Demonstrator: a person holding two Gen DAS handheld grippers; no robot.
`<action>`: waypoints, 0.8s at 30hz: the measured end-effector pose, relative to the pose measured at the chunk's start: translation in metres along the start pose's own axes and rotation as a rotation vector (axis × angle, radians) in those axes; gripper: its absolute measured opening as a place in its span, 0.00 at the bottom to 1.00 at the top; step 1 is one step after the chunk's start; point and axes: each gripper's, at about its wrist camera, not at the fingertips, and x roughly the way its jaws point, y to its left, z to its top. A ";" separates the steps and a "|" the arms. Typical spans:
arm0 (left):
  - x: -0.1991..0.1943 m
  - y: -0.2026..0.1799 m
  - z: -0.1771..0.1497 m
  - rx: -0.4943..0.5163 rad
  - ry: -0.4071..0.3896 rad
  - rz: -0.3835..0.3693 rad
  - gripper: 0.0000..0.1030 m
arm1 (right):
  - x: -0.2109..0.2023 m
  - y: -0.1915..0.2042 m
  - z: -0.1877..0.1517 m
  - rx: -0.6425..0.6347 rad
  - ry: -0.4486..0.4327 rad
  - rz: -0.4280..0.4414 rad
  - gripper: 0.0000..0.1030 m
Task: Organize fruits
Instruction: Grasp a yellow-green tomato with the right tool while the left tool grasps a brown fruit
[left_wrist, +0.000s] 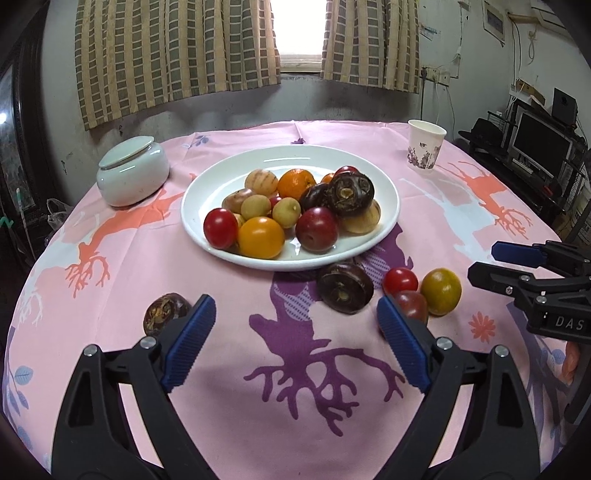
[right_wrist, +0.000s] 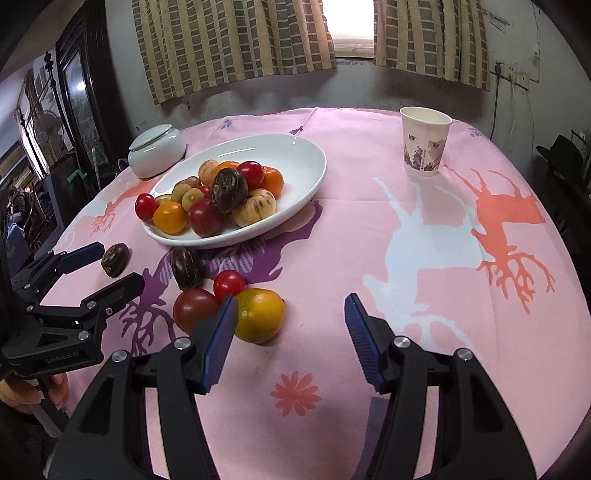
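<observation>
Here, five loose fruits are seen on the pink-clothed surface (left_wrist: 147, 258) in front of the white plate (left_wrist: 207, 177) piled with fruit. The left claw (left_wrist: 295, 332) is spread wide, nothing between its pads; a dark chestnut (left_wrist: 162, 314) lies just outside its left pad, another dark chestnut (left_wrist: 345, 288) ahead between the pads. The right claw (right_wrist: 291, 325) is held apart, empty; the yellow-green tomato (right_wrist: 258, 315) lies beside its left pad, the dark tomato (right_wrist: 194, 308) and small red tomato (right_wrist: 229, 283) further left.
</observation>
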 end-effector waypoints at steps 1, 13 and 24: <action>0.000 0.001 -0.001 -0.002 0.003 -0.002 0.89 | 0.000 0.001 0.000 -0.011 0.006 -0.002 0.59; 0.010 0.002 -0.008 -0.008 0.056 0.011 0.92 | 0.016 0.015 -0.012 -0.105 0.088 -0.007 0.59; 0.017 0.003 -0.010 0.004 0.083 0.026 0.95 | 0.038 0.018 -0.015 -0.085 0.100 -0.022 0.59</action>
